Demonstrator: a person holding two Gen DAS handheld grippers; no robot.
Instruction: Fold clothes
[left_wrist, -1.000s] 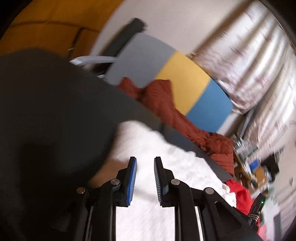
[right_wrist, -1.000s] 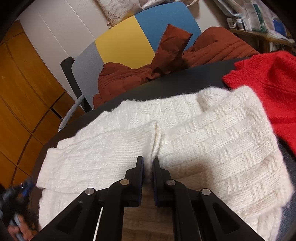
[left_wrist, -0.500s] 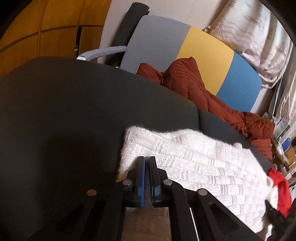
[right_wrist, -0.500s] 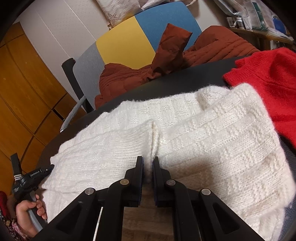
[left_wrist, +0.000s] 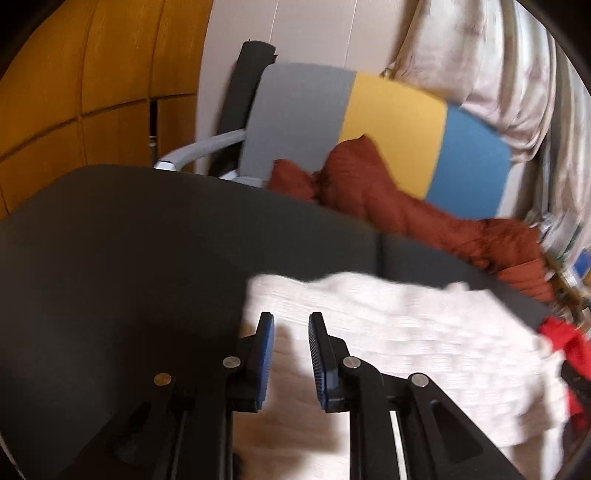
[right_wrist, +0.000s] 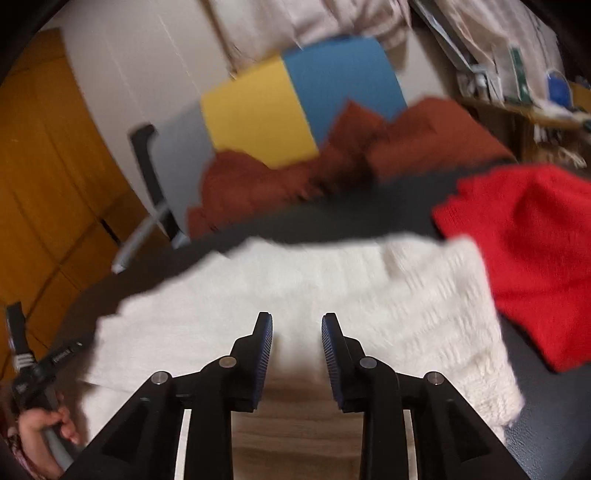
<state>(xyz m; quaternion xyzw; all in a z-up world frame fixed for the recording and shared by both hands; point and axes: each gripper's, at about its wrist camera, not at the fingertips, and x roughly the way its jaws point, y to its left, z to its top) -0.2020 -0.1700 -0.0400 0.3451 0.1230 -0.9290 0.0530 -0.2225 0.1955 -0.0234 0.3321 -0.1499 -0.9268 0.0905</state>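
Both claws just opened, nothing gripped.
Your left claw (left_wrist: 291, 322) and right claw (right_wrist: 296, 322) hang part-open over the white sweater (right_wrist: 424, 306); red sweater (right_wrist: 524, 251) at 2 o'clock.

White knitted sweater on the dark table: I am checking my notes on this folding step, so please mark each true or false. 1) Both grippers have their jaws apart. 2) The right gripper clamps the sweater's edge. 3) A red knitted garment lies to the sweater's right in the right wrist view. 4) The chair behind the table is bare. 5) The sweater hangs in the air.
1) True: the left gripper and the right gripper both show a gap, their jaws having just been opening.
2) False: nothing is pinched; the white knitted sweater lies below its open jaws.
3) True: the red knitted garment lies there.
4) False: a rust-brown quilted jacket lies on the grey, yellow and blue chair.
5) False: it rests on the dark table.
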